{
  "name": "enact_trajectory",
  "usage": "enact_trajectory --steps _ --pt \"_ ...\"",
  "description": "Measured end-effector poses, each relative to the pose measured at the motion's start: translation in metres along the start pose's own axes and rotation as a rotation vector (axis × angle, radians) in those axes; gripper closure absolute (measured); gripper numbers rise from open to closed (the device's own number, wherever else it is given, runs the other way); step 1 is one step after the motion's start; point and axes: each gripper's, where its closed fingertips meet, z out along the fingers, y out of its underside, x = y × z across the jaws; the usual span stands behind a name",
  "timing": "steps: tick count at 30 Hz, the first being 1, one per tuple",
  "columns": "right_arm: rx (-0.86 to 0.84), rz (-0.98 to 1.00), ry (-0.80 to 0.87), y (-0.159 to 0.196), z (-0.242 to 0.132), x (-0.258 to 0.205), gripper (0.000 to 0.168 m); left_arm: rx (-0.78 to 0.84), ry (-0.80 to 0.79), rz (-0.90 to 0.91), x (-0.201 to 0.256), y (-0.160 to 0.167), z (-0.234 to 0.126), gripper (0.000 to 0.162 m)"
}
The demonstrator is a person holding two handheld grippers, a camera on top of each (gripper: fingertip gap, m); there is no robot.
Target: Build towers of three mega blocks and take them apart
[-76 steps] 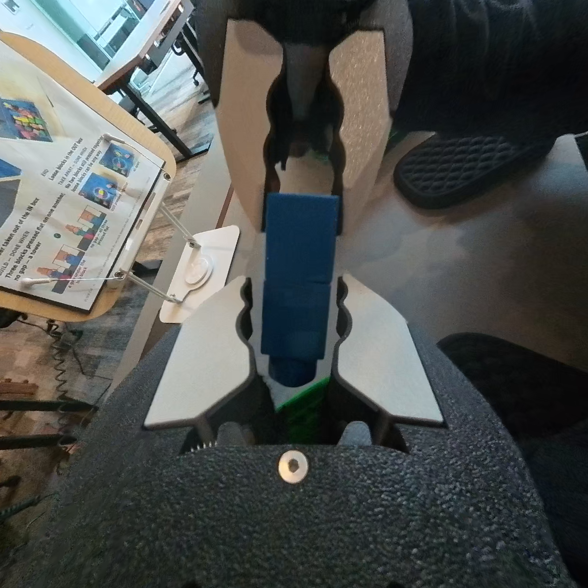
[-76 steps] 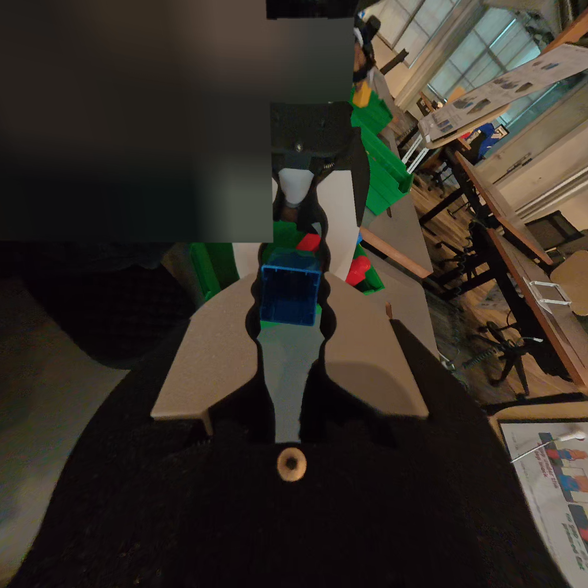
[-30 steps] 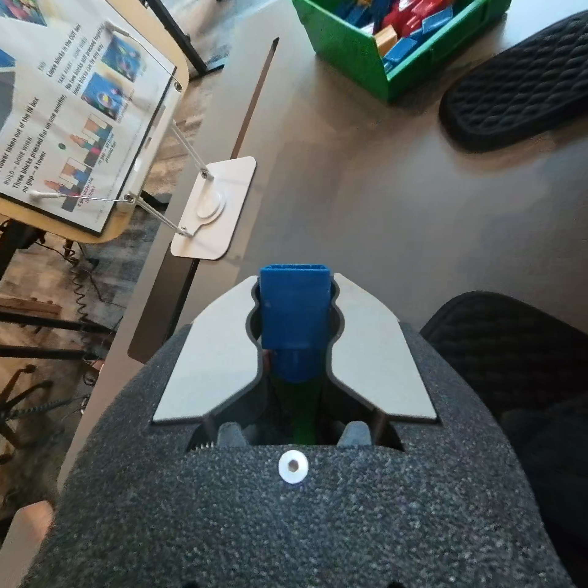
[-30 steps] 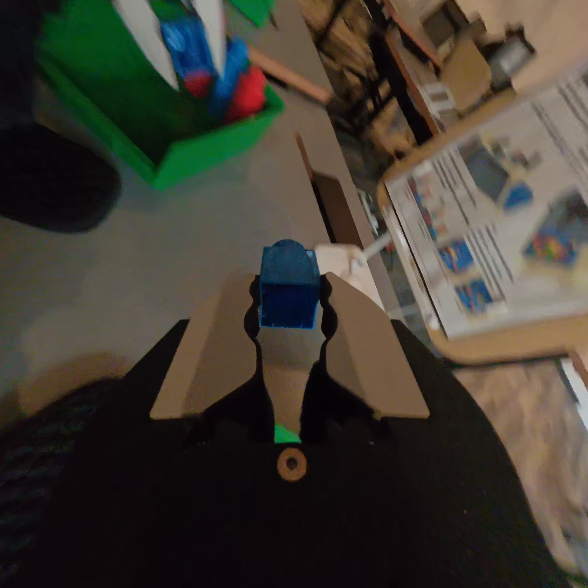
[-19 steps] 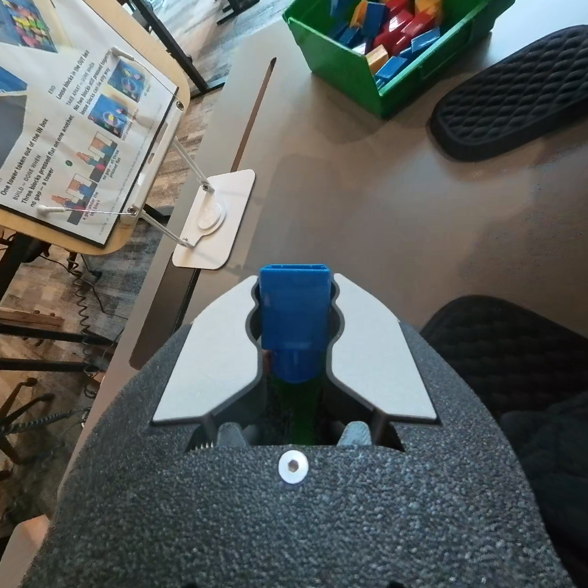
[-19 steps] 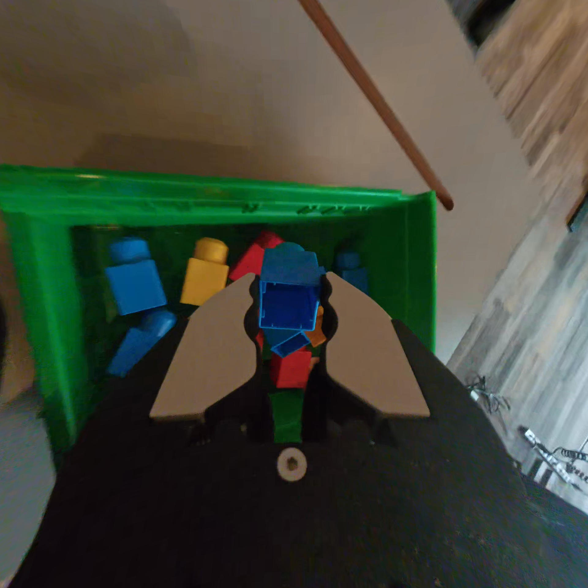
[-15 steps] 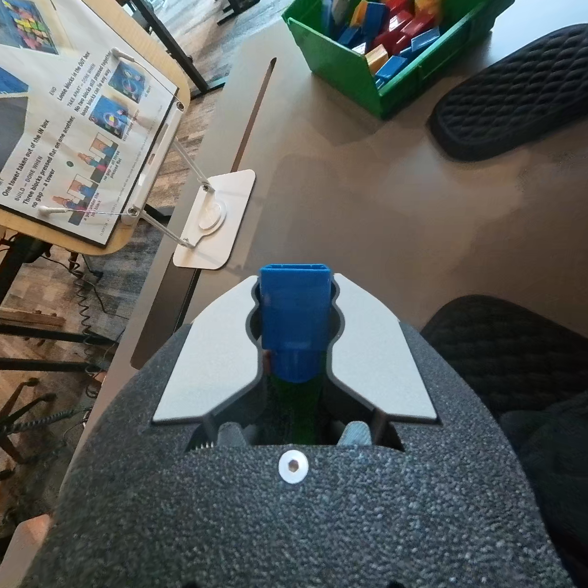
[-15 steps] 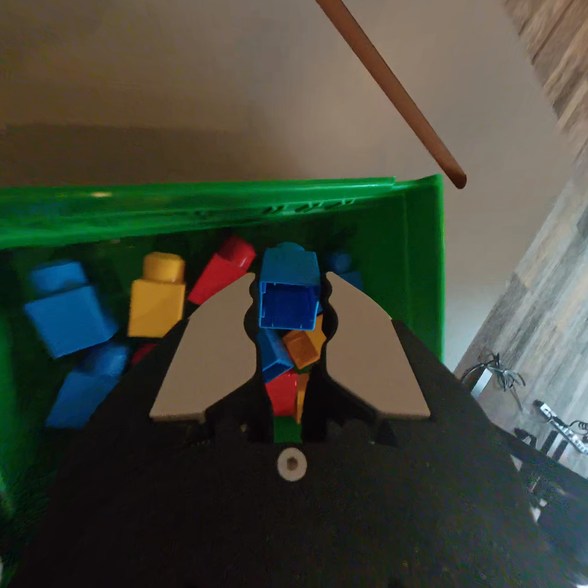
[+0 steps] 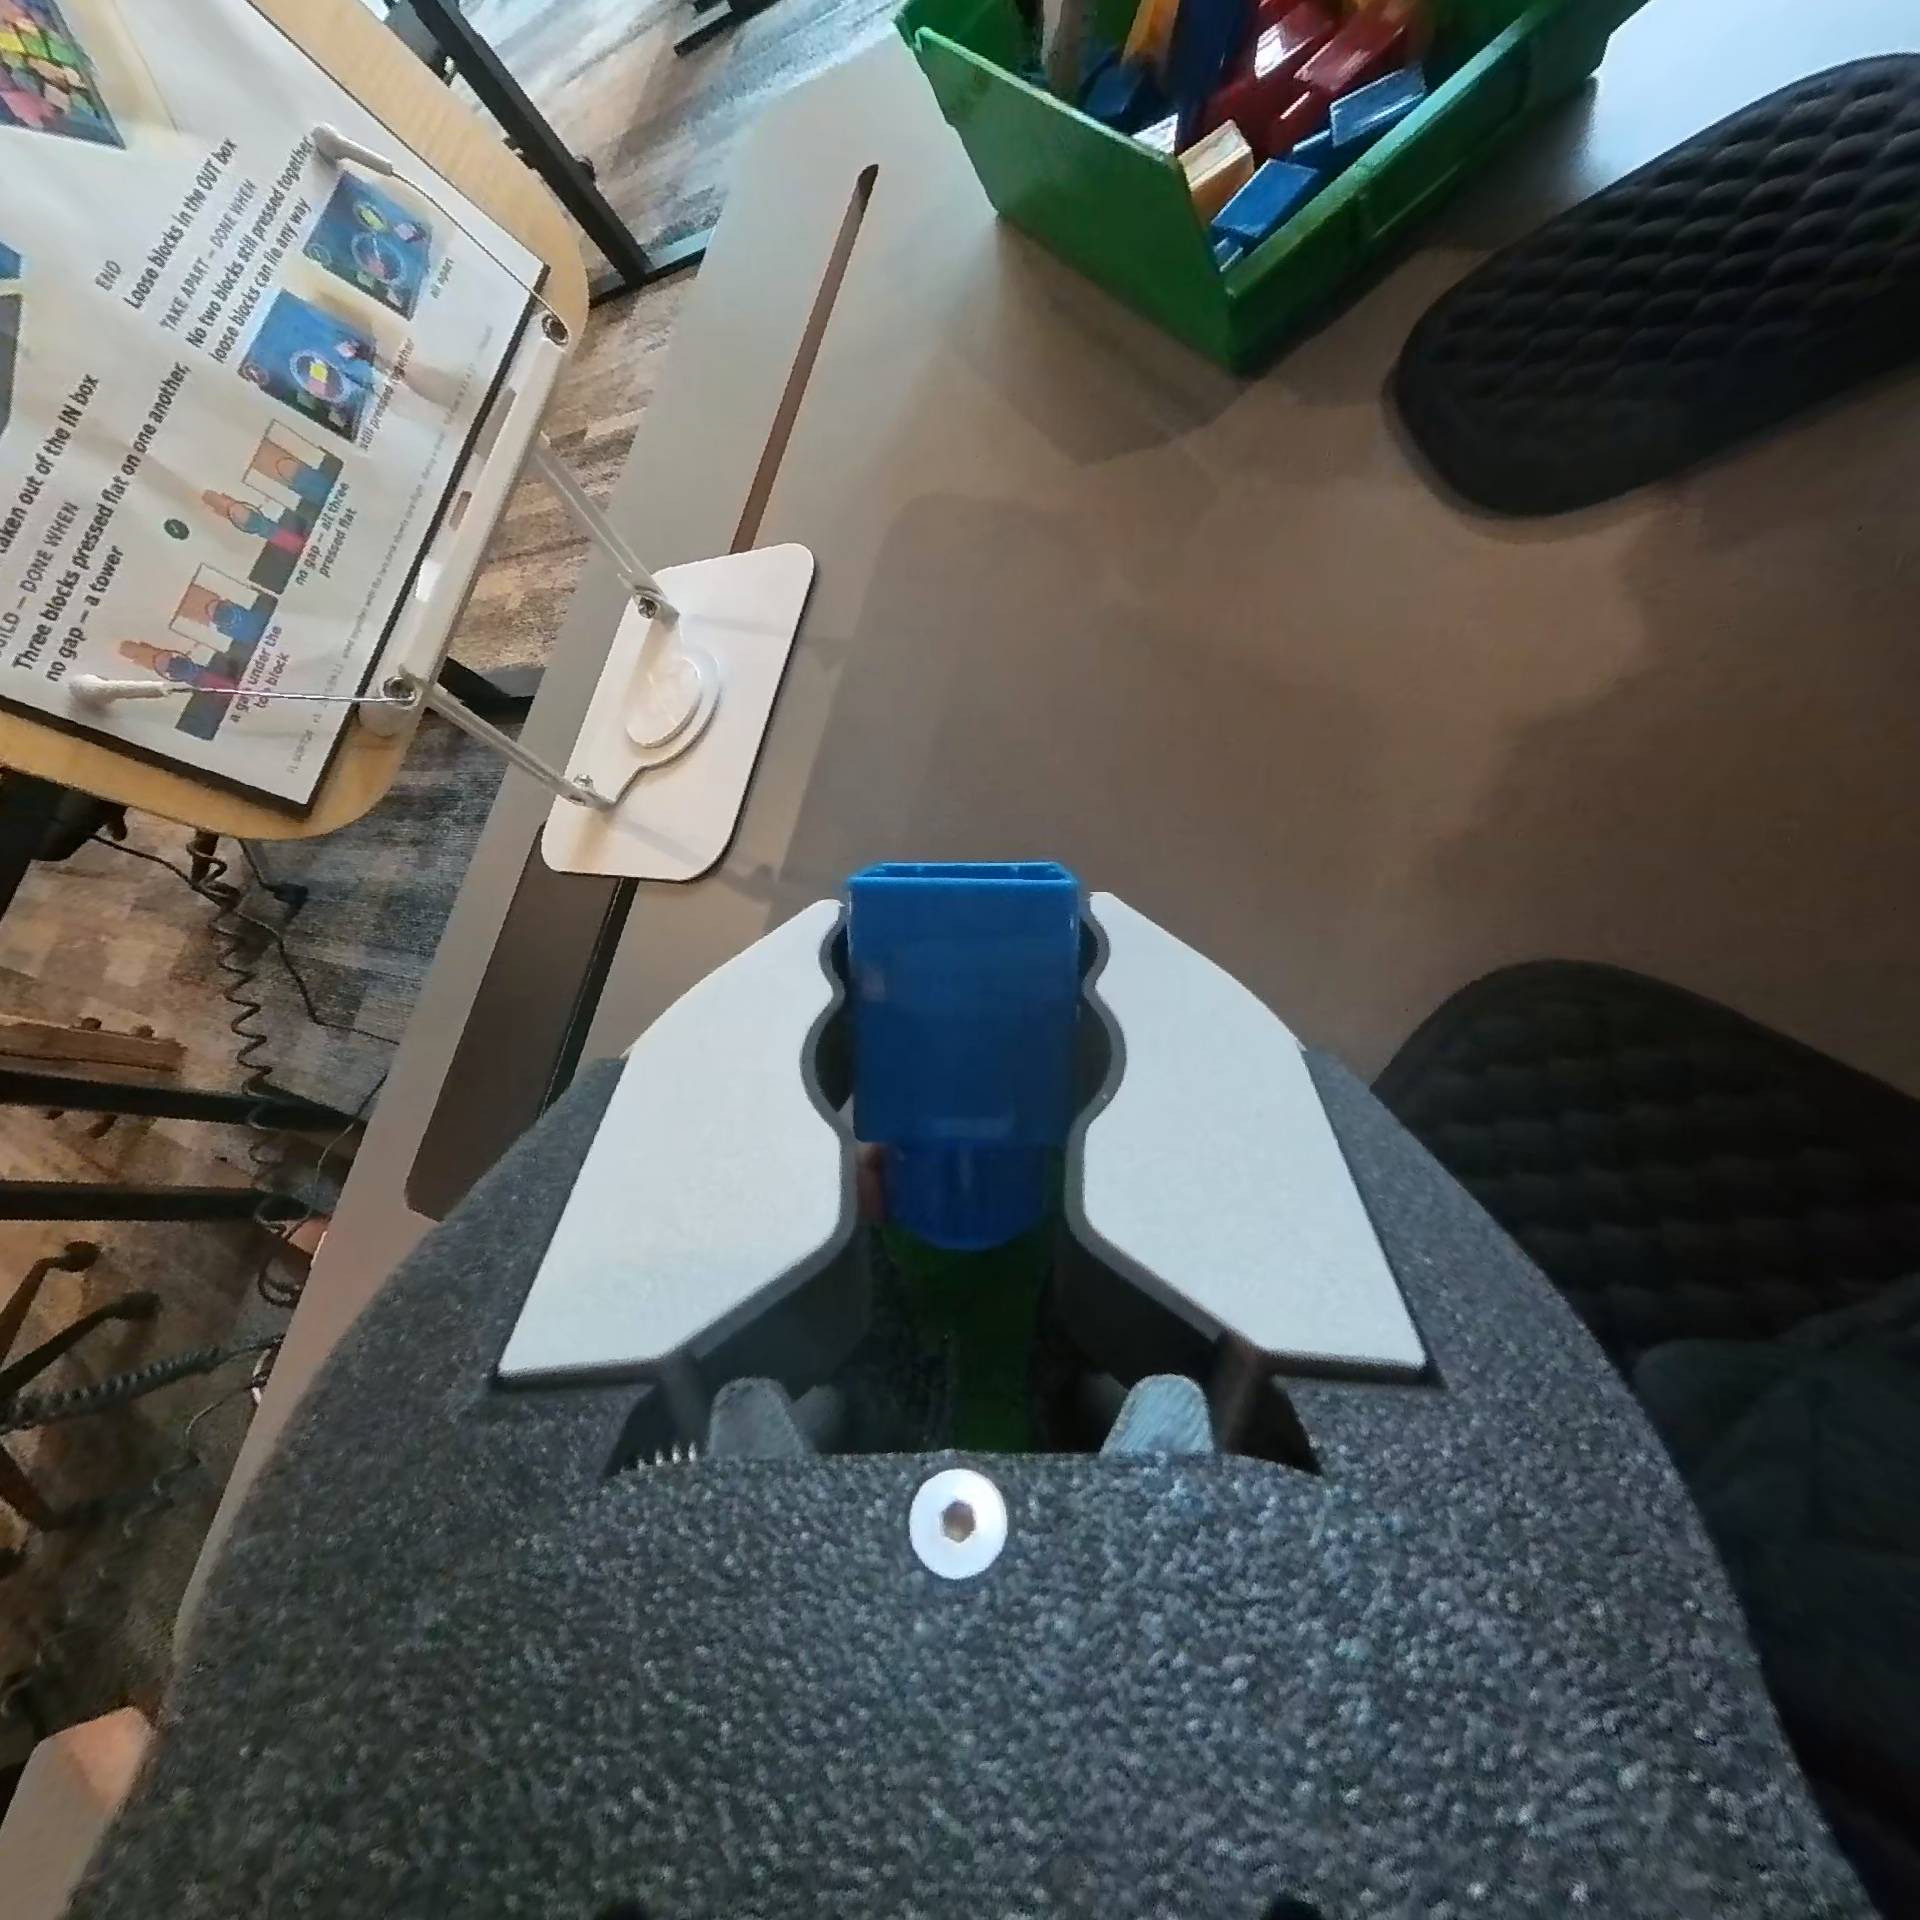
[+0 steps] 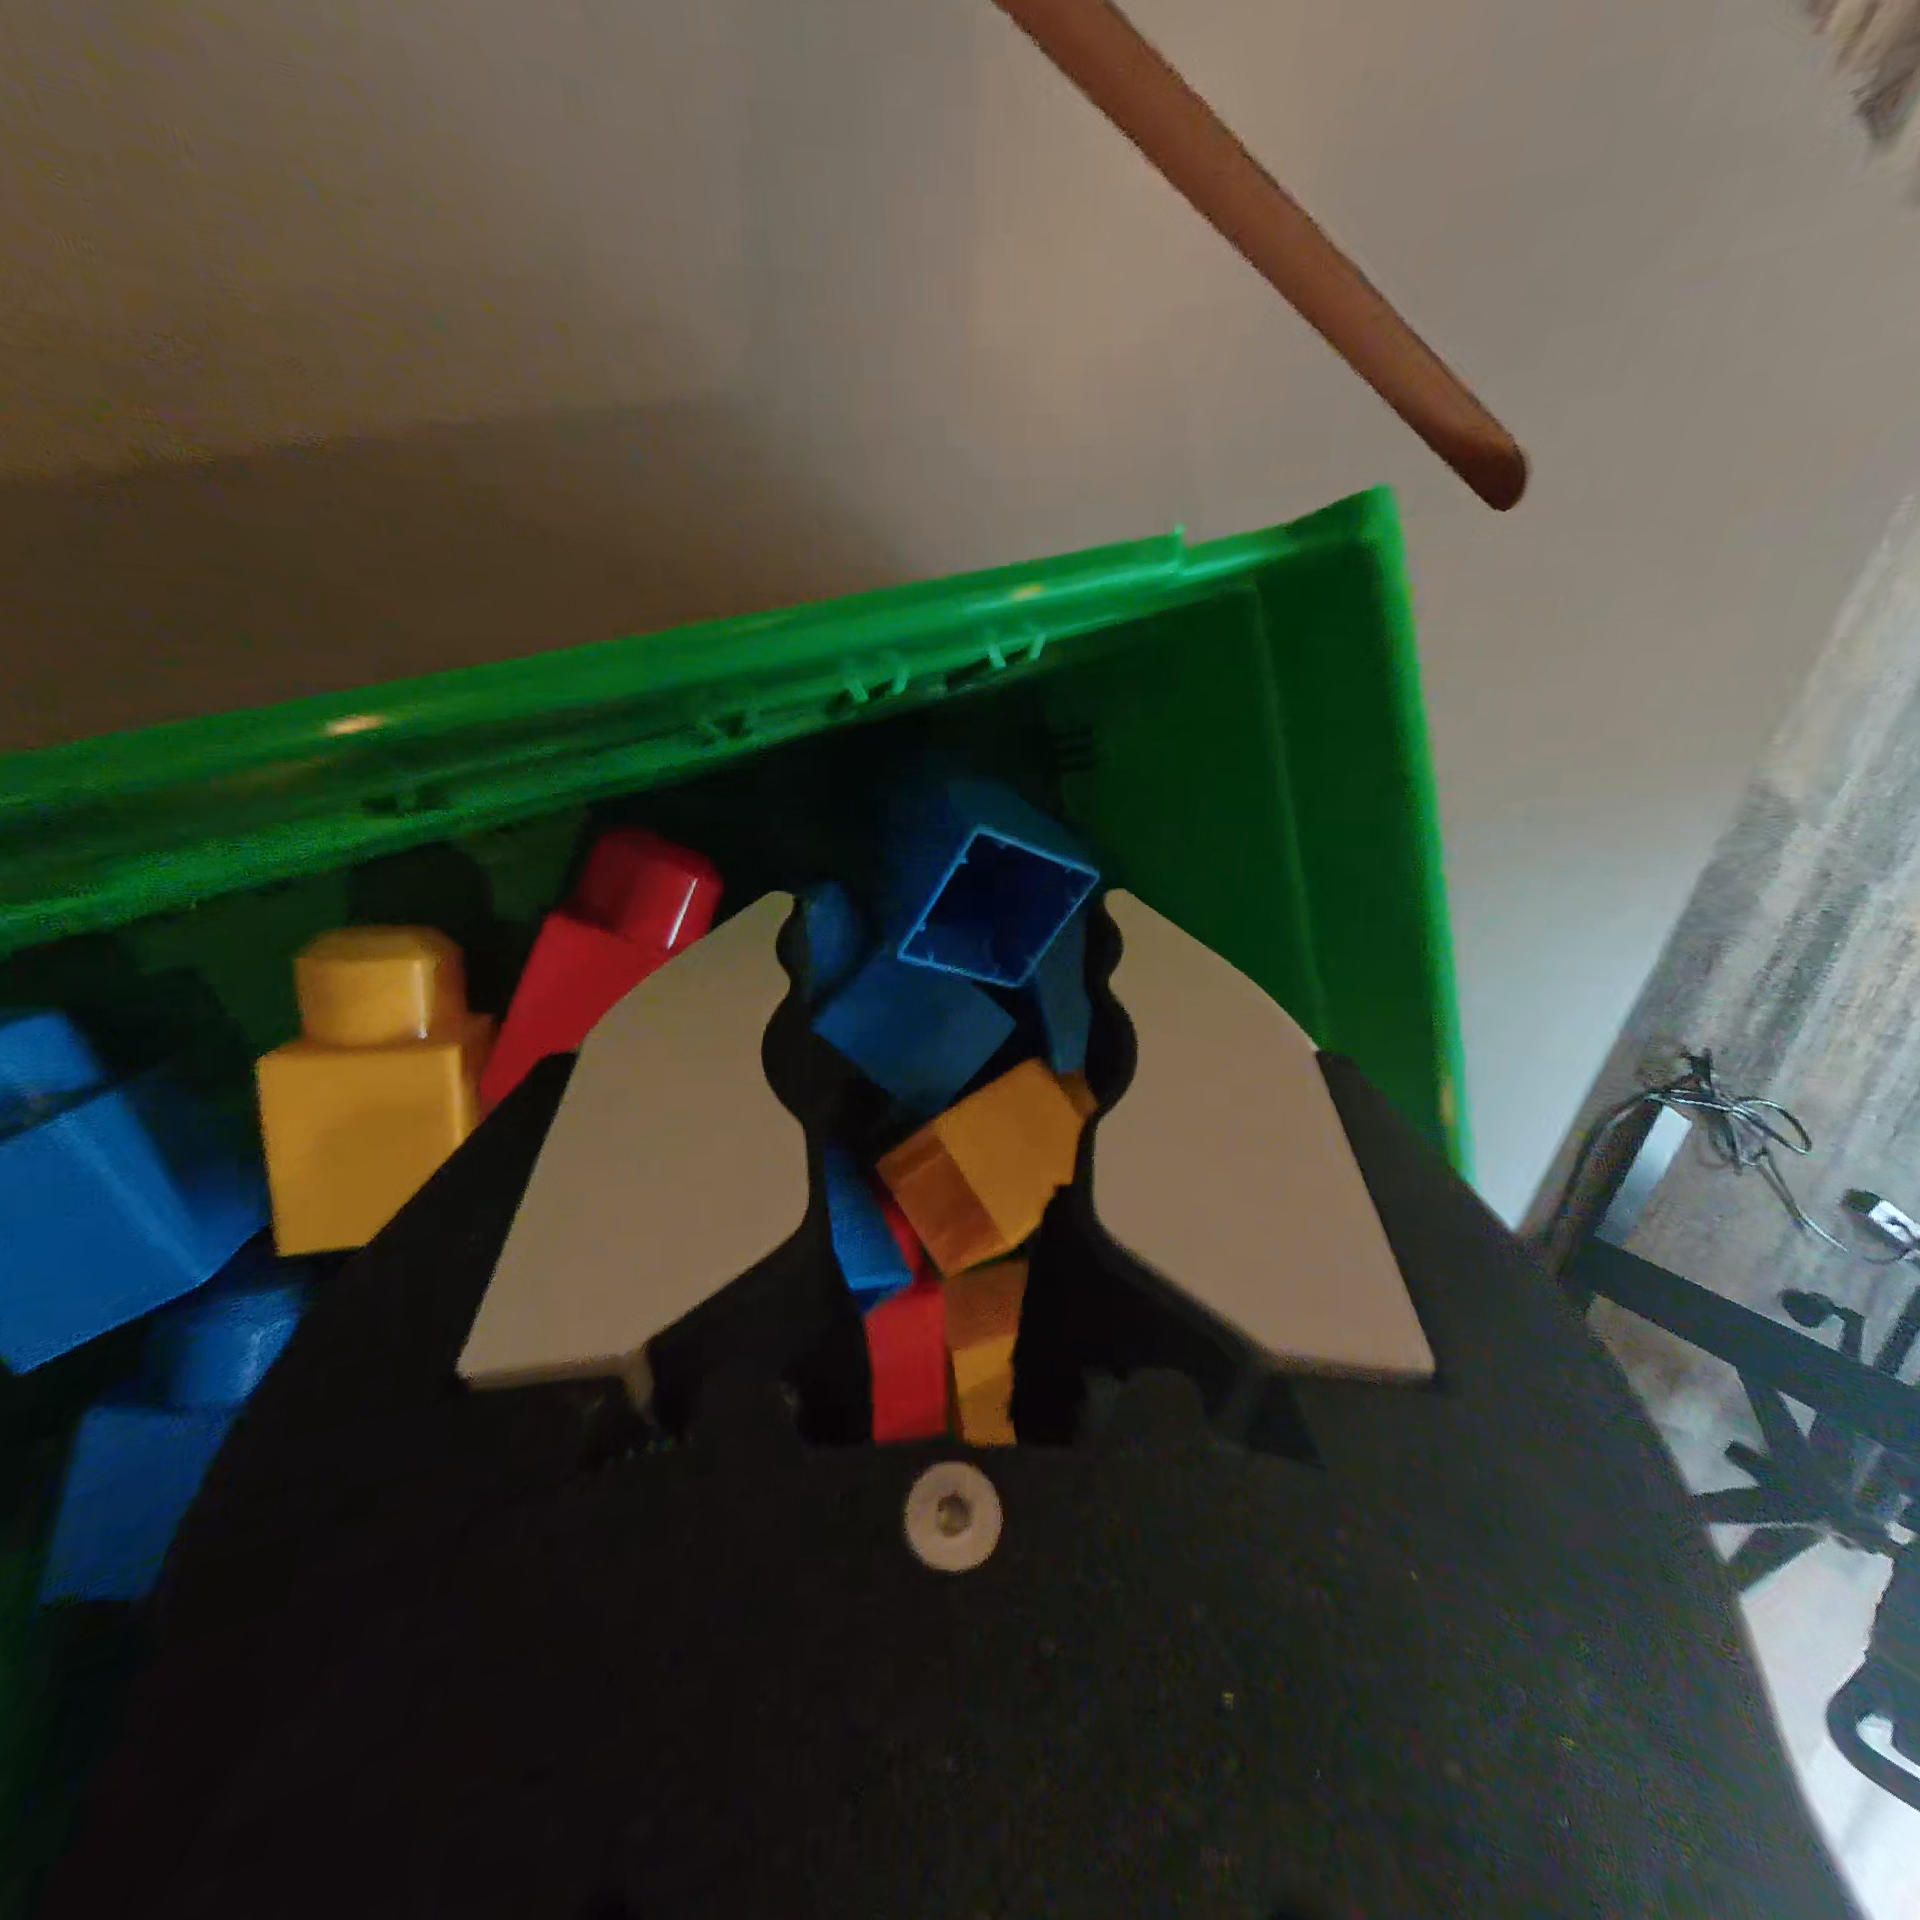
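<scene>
My left gripper (image 9: 961, 914) is shut on a blue mega block (image 9: 961, 1013), held stud-end toward the camera above the grey table (image 9: 1195, 675). My right gripper (image 10: 948, 904) is open and empty, low over a green bin (image 10: 1340, 790). A blue block (image 10: 997, 914) lies tilted in the bin's far right corner between the fingertips, hollow side up and free of both fingers. Around it lie other loose blocks: yellow (image 10: 364, 1081), red (image 10: 613, 956), blue (image 10: 94, 1184) and orange (image 10: 987, 1153). The same bin (image 9: 1091, 177) stands at the far end of the table in the left wrist view.
Two black textured mats lie on the table, one by the bin (image 9: 1662, 332) and one near my left gripper (image 9: 1621, 1174). An instruction sheet on a wire stand (image 9: 239, 416) with a white base (image 9: 675, 717) sits at the table's left edge. A brown slot (image 10: 1247, 239) runs beyond the bin. One gripper's finger ends stand about 55 cm off the other's.
The two grippers pulled the joined blue blocks apart. The right gripper swung over the green bin, opened and let its blue block fall in. The left gripper still holds its block.
</scene>
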Motion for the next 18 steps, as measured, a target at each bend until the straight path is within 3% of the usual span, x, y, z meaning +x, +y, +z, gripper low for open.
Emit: enact_trajectory --steps 3,6,11,14,18 --pt "0.045 -0.022 0.073 -0.013 -0.038 -0.005 0.117 -0.001 0.004 0.001 0.000 0.000 0.001 0.123" --pt "0.237 -0.101 0.040 -0.056 -0.092 -0.052 0.117 0.011 0.010 0.003 0.001 -0.002 0.002 0.123" --pt "0.707 -0.450 -0.301 -0.139 -0.190 -0.228 0.117 0.023 0.024 0.007 0.003 -0.005 0.002 0.123" --pt "0.907 -0.729 -0.423 -0.161 -0.231 -0.328 0.117 0.037 0.033 0.013 0.005 -0.007 0.002 0.123" --pt "1.059 -0.898 -0.552 -0.180 -0.261 -0.412 0.119 0.056 0.047 0.018 0.007 -0.011 0.002 0.123"
